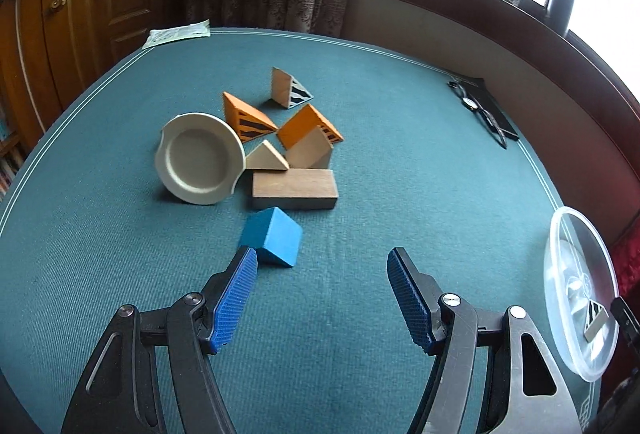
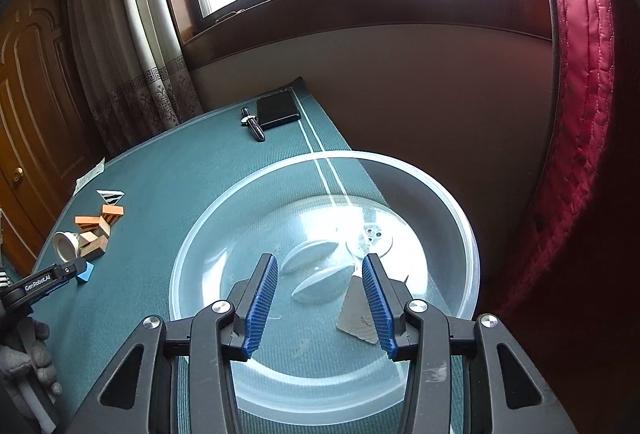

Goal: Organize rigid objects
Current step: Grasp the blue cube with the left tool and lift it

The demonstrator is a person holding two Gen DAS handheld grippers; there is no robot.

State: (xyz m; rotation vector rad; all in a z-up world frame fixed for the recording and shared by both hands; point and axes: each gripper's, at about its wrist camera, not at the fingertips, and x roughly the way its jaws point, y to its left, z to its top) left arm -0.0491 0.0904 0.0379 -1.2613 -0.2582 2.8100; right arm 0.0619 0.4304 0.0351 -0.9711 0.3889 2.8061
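While the left gripper hangs wide open and empty, the solid blue wedge-shaped block lies just beyond its left fingertip on the teal table mat; seemingly light, rigid, best pinched across flat parallel faces.

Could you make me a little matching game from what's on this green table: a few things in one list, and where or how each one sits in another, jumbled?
Things:
1. blue block
2. white plate
3. striped block
4. flat brown block

Places or states:
A. lying inside the clear bowl
B. tilted up, leaning against the pile of blocks
C. nearest the open left gripper, just ahead of one fingertip
D. lying flat between the blue block and the triangular blocks

Pairs: 1-C, 2-B, 3-A, 4-D
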